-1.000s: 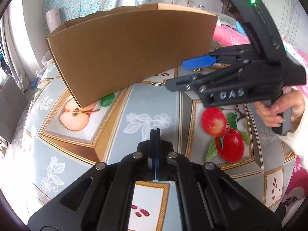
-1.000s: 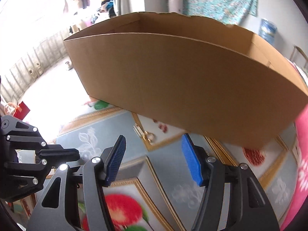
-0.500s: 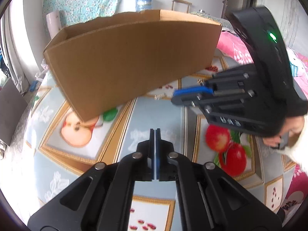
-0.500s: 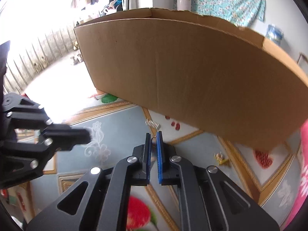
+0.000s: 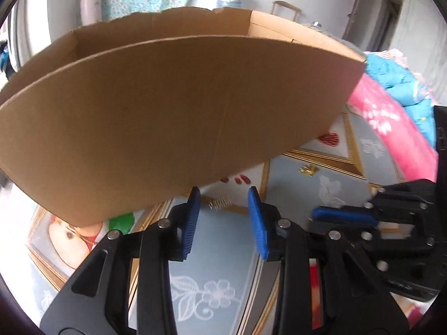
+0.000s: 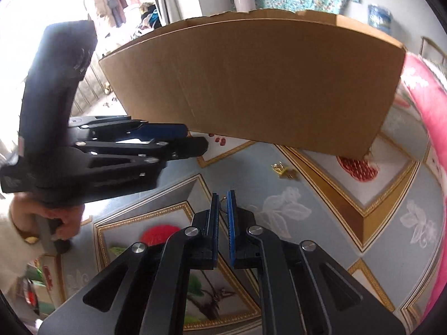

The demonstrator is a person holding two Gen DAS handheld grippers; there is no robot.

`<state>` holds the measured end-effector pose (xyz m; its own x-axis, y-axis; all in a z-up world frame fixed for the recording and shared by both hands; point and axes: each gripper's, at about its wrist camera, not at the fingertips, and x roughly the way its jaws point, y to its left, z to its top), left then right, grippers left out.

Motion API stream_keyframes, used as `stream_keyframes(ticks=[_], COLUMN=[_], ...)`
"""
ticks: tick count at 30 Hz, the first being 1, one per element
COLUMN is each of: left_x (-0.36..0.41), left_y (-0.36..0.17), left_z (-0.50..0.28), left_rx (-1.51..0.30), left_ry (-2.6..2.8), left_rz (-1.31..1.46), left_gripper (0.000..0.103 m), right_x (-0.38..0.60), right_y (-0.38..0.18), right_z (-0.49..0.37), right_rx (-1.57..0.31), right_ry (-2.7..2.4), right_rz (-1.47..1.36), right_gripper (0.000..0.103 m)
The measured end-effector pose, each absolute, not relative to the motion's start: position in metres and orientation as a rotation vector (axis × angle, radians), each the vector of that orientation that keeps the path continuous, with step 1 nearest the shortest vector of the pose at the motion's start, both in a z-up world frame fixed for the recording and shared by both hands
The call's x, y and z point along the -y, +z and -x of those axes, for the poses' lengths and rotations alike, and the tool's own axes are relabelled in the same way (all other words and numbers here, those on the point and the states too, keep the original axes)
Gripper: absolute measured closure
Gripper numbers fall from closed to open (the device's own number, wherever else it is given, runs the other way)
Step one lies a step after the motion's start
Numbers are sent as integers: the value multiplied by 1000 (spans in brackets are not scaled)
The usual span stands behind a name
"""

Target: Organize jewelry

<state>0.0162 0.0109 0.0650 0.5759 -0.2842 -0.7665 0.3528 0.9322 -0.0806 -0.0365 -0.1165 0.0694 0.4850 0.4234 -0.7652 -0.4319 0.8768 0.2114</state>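
Jewelry lies scattered on our fruit-print tablecloth [image 6: 321,240]: a small metal ring [image 6: 223,201] sits pinched between the nearly shut blue pads of our right gripper [image 6: 222,230], at their tips. A silver spring [image 5: 220,203] lies on the cloth just beyond our left gripper [image 5: 223,220], whose jaws have just been opening and now stand partly apart with nothing between them. Farther right, a little gold piece [image 6: 284,169] rests near the foot of the open cardboard box [image 5: 178,117], which stands at the far side of the cloth.
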Motion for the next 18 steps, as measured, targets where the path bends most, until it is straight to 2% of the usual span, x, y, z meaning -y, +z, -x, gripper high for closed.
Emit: stream_keyframes(ticks=[1, 3, 6, 10, 14, 18], left_x=[-6, -4, -14, -41, -63, -60], left_y=[65, 66, 68, 72, 88, 100], left_z=[-15, -11, -4, 3, 19, 30], left_rx=[-878, -884, -902, -967, -944, -909], left_ry=[-345, -350, -364, -427, -470, -459], left_rz=[-127, -151, -139, -9, 83, -27], left_gripper=[94, 95, 103, 103, 103, 103], right_x=[118, 123, 130, 141, 152, 148], right_y=[69, 67, 64, 67, 79, 90], right_z=[36, 35, 33, 35, 43, 40], right_rx=[-931, -937, -946, -950, -936, -940], right_ry=[524, 533, 548, 549, 573, 577], right_rz=[-2, -40, -101, -149, -192, -163], right_gripper=[97, 97, 97, 98, 98, 98])
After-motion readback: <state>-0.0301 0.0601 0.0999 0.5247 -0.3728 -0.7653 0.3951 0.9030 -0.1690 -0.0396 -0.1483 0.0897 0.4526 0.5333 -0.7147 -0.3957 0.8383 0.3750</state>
